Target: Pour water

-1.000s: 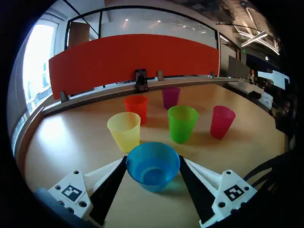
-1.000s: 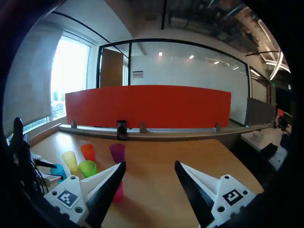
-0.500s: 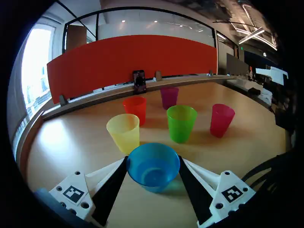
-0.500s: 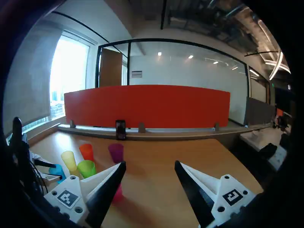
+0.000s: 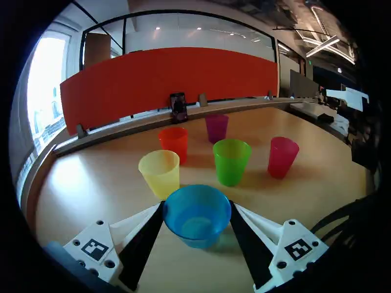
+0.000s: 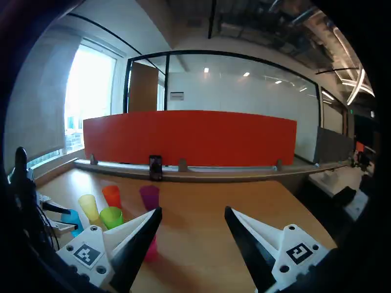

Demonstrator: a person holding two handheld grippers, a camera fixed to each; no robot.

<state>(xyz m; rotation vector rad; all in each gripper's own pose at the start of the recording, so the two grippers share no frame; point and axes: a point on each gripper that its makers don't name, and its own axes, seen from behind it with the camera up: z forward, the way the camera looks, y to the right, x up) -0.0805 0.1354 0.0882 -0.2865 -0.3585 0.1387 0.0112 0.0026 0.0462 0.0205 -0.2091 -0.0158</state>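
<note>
My left gripper (image 5: 196,205) is shut on a blue cup (image 5: 196,220) with a little water in its bottom. The cup is upright, low at the table's near edge. Beyond it stand a yellow cup (image 5: 159,172), an orange cup (image 5: 173,141), a purple cup (image 5: 216,128), a green cup (image 5: 231,160) and a magenta cup (image 5: 282,156). My right gripper (image 6: 193,219) is open above the table, holding nothing. In the right gripper view the left gripper and blue cup (image 6: 73,219) sit far left, beside the yellow cup (image 6: 89,206) and green cup (image 6: 111,216).
A long red divider (image 5: 166,78) runs along the back of the wooden table (image 5: 88,180), with a phone (image 5: 178,106) propped against its rail. Cables hang at the left gripper view's right edge (image 5: 342,224). Bare tabletop (image 6: 205,205) stretches ahead of the right gripper.
The left gripper view has shifted slightly, so the far cups sit a touch lower and more to the left. The blue cup stays gripped. The right gripper has barely moved.
</note>
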